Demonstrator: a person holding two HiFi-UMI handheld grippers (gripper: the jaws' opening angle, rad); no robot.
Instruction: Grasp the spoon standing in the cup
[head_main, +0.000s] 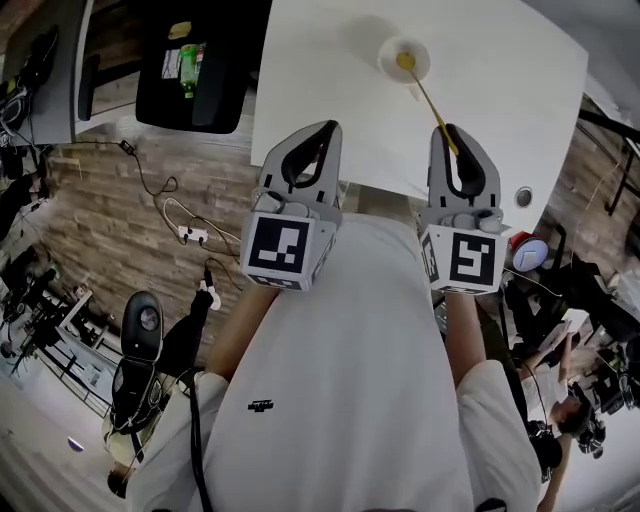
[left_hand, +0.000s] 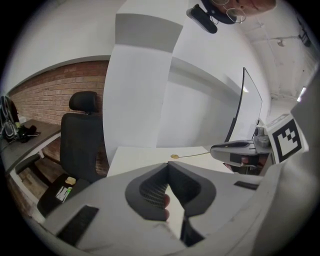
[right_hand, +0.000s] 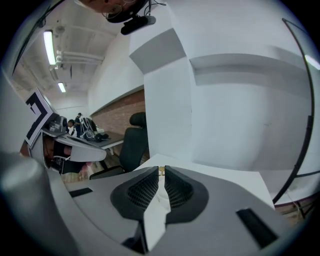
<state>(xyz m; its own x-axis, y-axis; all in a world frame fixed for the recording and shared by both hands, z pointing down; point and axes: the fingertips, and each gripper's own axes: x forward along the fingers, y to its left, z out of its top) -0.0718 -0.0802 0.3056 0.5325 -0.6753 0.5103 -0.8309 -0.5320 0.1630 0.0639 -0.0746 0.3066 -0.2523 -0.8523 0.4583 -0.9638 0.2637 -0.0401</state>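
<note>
A white cup (head_main: 404, 58) stands on the white table (head_main: 320, 90), towards its far side. A yellow spoon (head_main: 428, 97) has its bowl over the cup's mouth, and its thin handle slants back to my right gripper (head_main: 449, 131). That gripper is shut on the handle's end, and a bit of yellow shows between its tips (right_hand: 161, 171). In the left gripper view the spoon (left_hand: 192, 155) lies almost level above the table; the cup does not show there. My left gripper (head_main: 327, 128) hovers at the table's near edge, left of the right one, its jaws (left_hand: 168, 164) shut on nothing.
A black office chair (head_main: 200, 60) with a green item on its seat stands left of the table. A power strip and cables (head_main: 190, 235) lie on the wooden floor. A round grommet (head_main: 523, 197) sits at the table's near right corner. A monitor's edge (left_hand: 239, 107) rises on the right.
</note>
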